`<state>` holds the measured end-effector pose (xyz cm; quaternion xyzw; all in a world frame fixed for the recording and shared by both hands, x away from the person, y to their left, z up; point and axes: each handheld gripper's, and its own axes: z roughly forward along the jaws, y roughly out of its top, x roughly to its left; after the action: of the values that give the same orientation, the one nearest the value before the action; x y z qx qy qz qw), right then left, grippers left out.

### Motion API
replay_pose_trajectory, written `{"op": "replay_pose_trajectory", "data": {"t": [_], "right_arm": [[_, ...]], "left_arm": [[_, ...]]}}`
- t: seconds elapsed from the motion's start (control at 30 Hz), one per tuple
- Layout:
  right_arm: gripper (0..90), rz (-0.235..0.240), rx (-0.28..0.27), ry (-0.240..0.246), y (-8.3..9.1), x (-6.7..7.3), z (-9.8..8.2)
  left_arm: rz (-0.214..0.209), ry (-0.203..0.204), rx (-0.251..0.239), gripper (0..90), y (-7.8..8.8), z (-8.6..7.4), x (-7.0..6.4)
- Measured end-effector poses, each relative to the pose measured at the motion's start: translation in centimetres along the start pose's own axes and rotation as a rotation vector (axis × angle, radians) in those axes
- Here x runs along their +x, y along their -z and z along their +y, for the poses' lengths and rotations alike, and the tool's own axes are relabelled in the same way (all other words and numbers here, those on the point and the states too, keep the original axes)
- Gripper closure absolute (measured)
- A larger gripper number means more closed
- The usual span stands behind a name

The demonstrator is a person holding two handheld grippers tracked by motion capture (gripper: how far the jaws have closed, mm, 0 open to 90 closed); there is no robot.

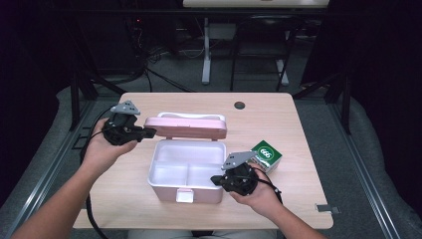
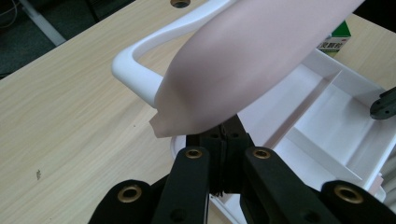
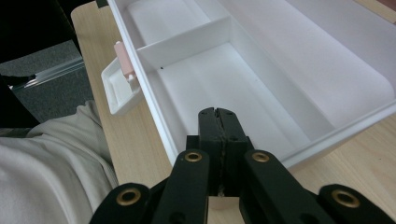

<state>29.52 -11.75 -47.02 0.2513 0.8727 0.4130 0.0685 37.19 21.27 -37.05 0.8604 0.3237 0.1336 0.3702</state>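
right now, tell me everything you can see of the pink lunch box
The pink plastic lunch box sits mid-table with its rounded pink lid raised at the back, a white handle on the lid. Inside is white, split by dividers into one long and two smaller compartments, all empty. A white latch hangs at the front. The left gripper meets the lid's edge; the right gripper is shut at the box's near right rim.

- The table [image 1: 278, 124] was evenly lit from above; the room around it lay dark.
- Shadows were soft and faint.
- In the left gripper view, the pink lid [image 2: 252, 65] at 12 o'clock was blurred.
- No strong glare showed.
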Motion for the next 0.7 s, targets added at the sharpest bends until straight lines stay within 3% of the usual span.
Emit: {"op": "replay_pose_trajectory", "data": {"t": [0.7], "right_arm": [[90.0,-0.001,-0.003,-0.012,0.1,-0.5,0.0]], "left_arm": [[0.045,0.003,0.034,90.0,-0.6,1.7,1.2]]}}
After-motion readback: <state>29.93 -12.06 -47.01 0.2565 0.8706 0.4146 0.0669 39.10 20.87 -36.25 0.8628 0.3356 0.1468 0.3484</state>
